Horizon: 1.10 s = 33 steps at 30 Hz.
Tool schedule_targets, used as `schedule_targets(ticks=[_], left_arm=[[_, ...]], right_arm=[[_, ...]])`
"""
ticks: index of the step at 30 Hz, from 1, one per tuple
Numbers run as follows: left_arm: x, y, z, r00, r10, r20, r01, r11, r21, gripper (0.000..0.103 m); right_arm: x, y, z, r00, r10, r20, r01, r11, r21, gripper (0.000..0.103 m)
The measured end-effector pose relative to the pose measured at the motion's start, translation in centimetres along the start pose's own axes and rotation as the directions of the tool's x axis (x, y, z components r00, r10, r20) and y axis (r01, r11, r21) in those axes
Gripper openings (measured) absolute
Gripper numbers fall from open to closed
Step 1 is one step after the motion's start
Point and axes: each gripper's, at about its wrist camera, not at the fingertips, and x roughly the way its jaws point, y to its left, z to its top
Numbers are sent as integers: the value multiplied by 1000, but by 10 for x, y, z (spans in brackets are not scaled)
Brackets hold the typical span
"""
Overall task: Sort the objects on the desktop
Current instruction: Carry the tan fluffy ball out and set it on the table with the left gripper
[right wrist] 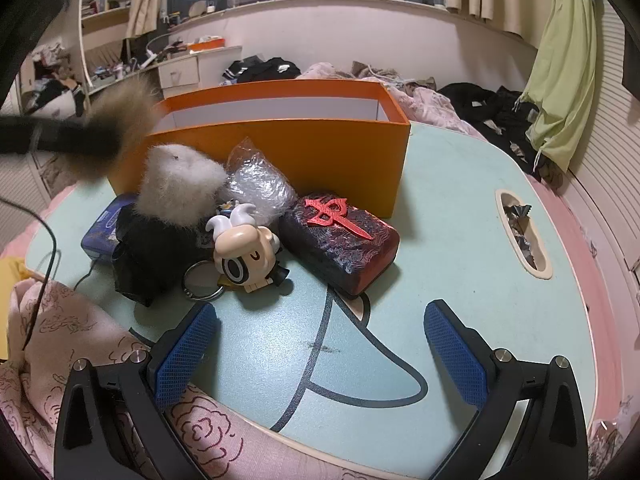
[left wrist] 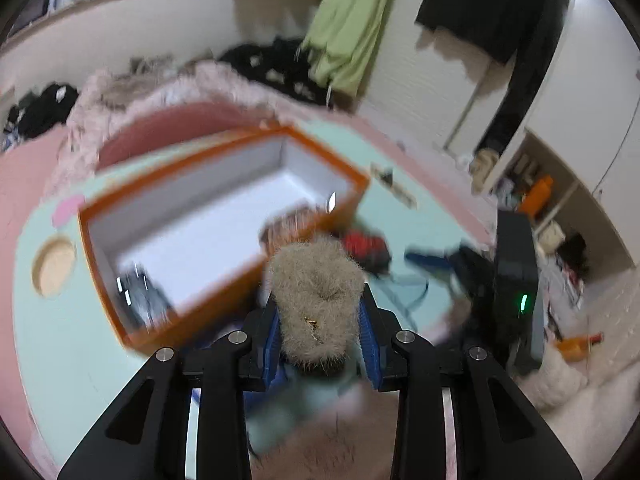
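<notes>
My left gripper (left wrist: 320, 332) is shut on a beige fluffy pompom (left wrist: 316, 300) and holds it in the air just in front of the open orange box (left wrist: 224, 216), whose white inside holds a dark item (left wrist: 138, 292) in its near corner. In the right wrist view the orange box (right wrist: 296, 148) stands at the back of the mint table (right wrist: 460, 240). In front of it lie a white fluffy ball (right wrist: 180, 184), a cartoon figure keychain (right wrist: 244, 252), a dark red block with a red emblem (right wrist: 340, 236), a bubble-wrap bag (right wrist: 256, 180) and a black pouch (right wrist: 148, 256). My right gripper (right wrist: 320, 356) is open and empty, low over the table's near edge.
A blue tin (right wrist: 100, 232) lies left of the pile. The table has an oval slot (right wrist: 524, 236) at right and a round cup hole (left wrist: 54, 266). Pink patterned cloth (right wrist: 80, 360) lies at the near left. Bedding and dark clothes lie behind the table.
</notes>
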Motion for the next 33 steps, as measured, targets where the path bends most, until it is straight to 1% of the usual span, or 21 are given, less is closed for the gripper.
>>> schedule_targets(ticks=[1, 3, 4, 5, 6, 7, 8, 10, 12, 14, 16, 20, 21, 22, 26, 28, 29, 32, 33], left_arm=[[8, 2, -7, 999, 21, -34, -21, 1000, -7, 36], [24, 10, -16, 994, 68, -89, -71, 997, -34, 48], [27, 14, -19, 994, 76, -82, -80, 996, -44, 53], [24, 17, -19, 995, 92, -35, -94, 994, -52, 71], [25, 19, -17, 994, 104, -30, -105, 993, -62, 77], [27, 23, -13, 993, 112, -22, -113, 991, -73, 78], [30, 28, -7, 996, 84, -16, -85, 992, -88, 78], [38, 34, 2, 997, 70, -17, -71, 993, -93, 78], [47, 35, 13, 995, 103, -17, -104, 992, -70, 78], [54, 39, 23, 991, 130, 0, -130, 990, -45, 78], [57, 41, 29, 990, 139, 3, -139, 989, -47, 78], [45, 36, 29, 998, 56, 37, -55, 998, -43, 78], [37, 32, 26, 998, 39, 45, -38, 999, -30, 78], [31, 29, 22, 998, 38, 47, -37, 999, -23, 78], [-3, 20, -10, 995, 70, 74, -70, 998, -9, 78], [-17, 17, -26, 994, 84, 73, -84, 996, -3, 78], [-25, 14, -39, 992, 108, 63, -109, 994, 20, 78], [-35, 9, -65, 982, 185, 36, -188, 979, 82, 78], [-34, 9, -72, 983, 180, 17, -181, 980, 87, 78]], right_arm=[[0, -1, 0, 1000, 0, 0, 0, 1000, 0, 103], [0, 0, 0, 1000, 0, 0, 0, 1000, 0, 103], [0, -1, 0, 1000, 0, -1, 0, 1000, 0, 103], [-1, 0, -1, 1000, -2, 2, 2, 1000, -1, 103], [-1, -2, 0, 1000, -1, 3, 1, 1000, 0, 103], [-2, -1, -1, 1000, -1, 2, 1, 1000, 0, 103], [-3, 0, -1, 1000, -2, 2, 2, 1000, 0, 103], [-2, -1, -1, 1000, -1, 3, 1, 1000, -1, 103], [-3, -1, -1, 1000, -1, 3, 1, 1000, 1, 103], [-2, -1, -1, 1000, -1, 4, 1, 1000, 0, 103], [-3, -1, -1, 1000, 0, 4, 0, 1000, 1, 103], [-3, -1, -2, 1000, 0, 4, 0, 1000, 2, 103], [-3, -1, -2, 1000, 0, 4, 0, 1000, 2, 103], [-3, -2, -1, 1000, 0, 4, 0, 1000, 2, 103], [-3, -2, -2, 1000, 0, 5, 0, 1000, 3, 103], [-5, -1, -2, 1000, 0, 5, 0, 1000, 3, 103], [-5, -2, -2, 1000, 0, 5, 0, 1000, 4, 103], [-5, -2, -2, 1000, 0, 5, 0, 1000, 4, 103], [-6, -1, -1, 1000, 0, 5, 0, 1000, 4, 103]])
